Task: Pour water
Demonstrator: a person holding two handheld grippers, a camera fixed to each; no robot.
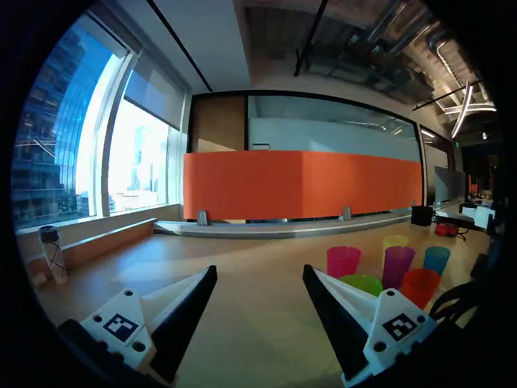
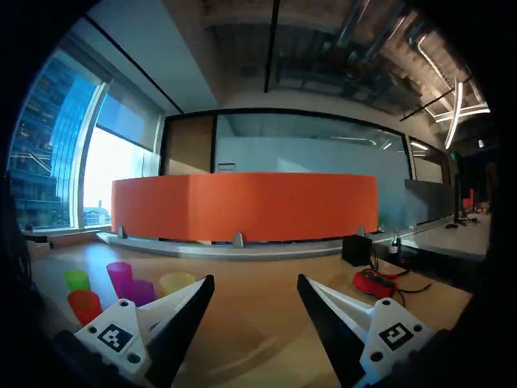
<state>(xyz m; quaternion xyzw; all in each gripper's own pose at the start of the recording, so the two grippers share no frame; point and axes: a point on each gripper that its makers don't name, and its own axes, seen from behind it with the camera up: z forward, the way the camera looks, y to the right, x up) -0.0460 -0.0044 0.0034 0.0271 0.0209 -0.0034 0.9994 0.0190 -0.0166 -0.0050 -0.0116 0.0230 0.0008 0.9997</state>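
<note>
Table (image 1: pixel 258 310): pale wood, running from under both my claws up to the foot of the orange partition (image 1: pixel 297 184).
Window (image 1: pixel 136 161): tall bright glass left of the orange partition, with city towers outside.
Orange partition: a wide band along the table's far edge, with a glass wall above it.
Left claw (image 1: pixel 259 268): mine. Its fingers are spread wide with nothing between them but bare table, and it points at the orange partition.
Right claw (image 2: pixel 255 277): mine too. It is also spread wide and empty, aimed at the middle of the orange partition (image 2: pixel 245 205).
Cups (image 1: pixel 397 268): a close cluster standing upright on the table, on my side of the orange partition.
- In the left gripper view they sit toward its right end, just past my left claw's right finger. There is a pink cup (image 1: pixel 342 260), green cup (image 1: pixel 362 283), orange cup (image 1: pixel 420 286), teal cup (image 1: pixel 437 258) and yellow cup (image 1: pixel 394 240).
- In the right gripper view the cups (image 2: pixel 119 275) sit below the partition's left end, beside my right claw's left finger.
Water: I cannot tell whether any cup holds some.
Black box (image 2: pixel 357 249): on the table under the orange partition's right end.
Red case (image 2: pixel 373 282): just nearer me than the black box, with a cable trailing from it.
Bottle (image 1: pixel 52 252): clear with a dark cap, upright on the ledge far left of the orange partition.
</note>
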